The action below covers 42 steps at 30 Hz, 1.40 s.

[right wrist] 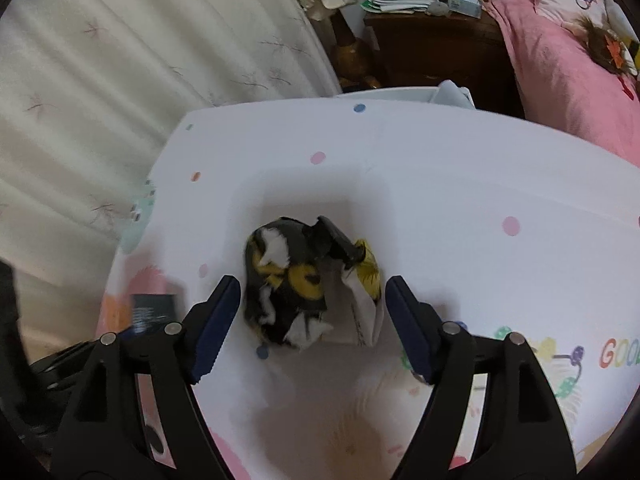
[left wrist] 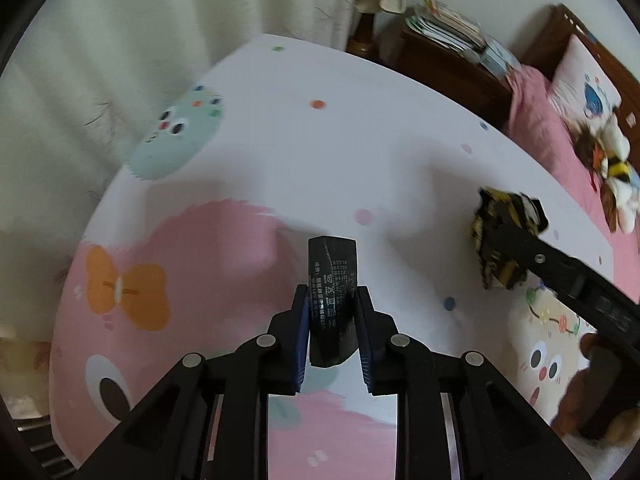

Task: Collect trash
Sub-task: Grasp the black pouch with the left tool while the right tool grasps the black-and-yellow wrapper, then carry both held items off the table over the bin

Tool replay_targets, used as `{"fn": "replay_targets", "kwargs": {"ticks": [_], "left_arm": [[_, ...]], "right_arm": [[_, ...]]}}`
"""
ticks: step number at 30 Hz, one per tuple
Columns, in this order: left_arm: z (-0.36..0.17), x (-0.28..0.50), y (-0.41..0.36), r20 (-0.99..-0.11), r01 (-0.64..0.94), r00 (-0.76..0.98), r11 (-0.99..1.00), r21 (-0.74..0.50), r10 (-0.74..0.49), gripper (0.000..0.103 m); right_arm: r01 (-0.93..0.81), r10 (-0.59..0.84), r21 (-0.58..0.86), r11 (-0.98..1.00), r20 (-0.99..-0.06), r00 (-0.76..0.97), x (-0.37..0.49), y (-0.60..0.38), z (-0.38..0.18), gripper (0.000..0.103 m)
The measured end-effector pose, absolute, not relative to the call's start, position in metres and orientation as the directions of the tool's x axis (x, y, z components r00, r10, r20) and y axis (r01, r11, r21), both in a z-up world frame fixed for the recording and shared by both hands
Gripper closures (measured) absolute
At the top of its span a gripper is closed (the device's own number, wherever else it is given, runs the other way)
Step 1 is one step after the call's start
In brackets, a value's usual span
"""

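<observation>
Left tongs (left wrist: 332, 312) pinch black tag (left wrist: 332, 280); right tongs (right wrist: 312, 320) straddle wrapper (right wrist: 304, 284), spread.

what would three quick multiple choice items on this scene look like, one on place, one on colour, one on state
1. Where does the crumpled wrapper lie?
A. on the wooden nightstand
B. on the patterned sheet, between the right tongs' open fingers
C. inside the left tongs

2. What colour is the small packet in the left tongs?
A. black with light print
B. bright red
C. plain white

3. How do the right tongs stand?
A. shut on the wrapper
B. open, one finger on each side of the wrapper
C. out of view

Answers: 1 B, it rests on the patterned sheet between the two fingers; 2 A, dark packet with pale lettering; 3 B, gaps show between the pads and the wrapper.
</observation>
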<state>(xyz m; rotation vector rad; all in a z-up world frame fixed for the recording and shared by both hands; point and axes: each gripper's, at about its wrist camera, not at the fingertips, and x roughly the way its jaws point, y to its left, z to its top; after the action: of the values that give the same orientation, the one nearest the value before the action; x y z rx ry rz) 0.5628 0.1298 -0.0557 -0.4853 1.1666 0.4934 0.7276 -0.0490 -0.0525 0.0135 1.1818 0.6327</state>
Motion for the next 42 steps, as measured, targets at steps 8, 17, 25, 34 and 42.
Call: {"fn": "replay_targets", "kwargs": {"ticks": [8,17,25,34,42], "left_arm": [[-0.031,0.525,0.15,-0.931,-0.607,0.335,0.789,-0.095,0.145,0.082],[0.017,0.427,0.115,-0.911,-0.565,0.381,0.82,-0.094,0.158,0.082],[0.028,0.301,0.1,-0.905,-0.514,0.395,0.854,-0.077,0.156,0.082],[0.028,0.18,0.11,-0.89,-0.352,0.44,0.934,-0.053,0.115,0.082],[0.03,0.092,0.125,-0.863,-0.193,0.499,0.981,-0.032,0.07,0.082]], "right_arm": [[-0.475,0.447,0.286,0.832,-0.854,0.268,0.708,-0.037,-0.056,0.064],[-0.436,0.443,0.317,0.842,-0.868,0.224,0.616,-0.083,-0.045,0.064],[-0.366,0.432,0.324,0.872,-0.862,0.267,0.499,-0.12,-0.018,0.065],[-0.343,0.416,0.299,0.89,-0.841,0.345,0.349,-0.096,0.013,0.065],[-0.29,0.352,0.252,0.923,-0.858,0.375,0.232,-0.059,0.006,0.065]]}}
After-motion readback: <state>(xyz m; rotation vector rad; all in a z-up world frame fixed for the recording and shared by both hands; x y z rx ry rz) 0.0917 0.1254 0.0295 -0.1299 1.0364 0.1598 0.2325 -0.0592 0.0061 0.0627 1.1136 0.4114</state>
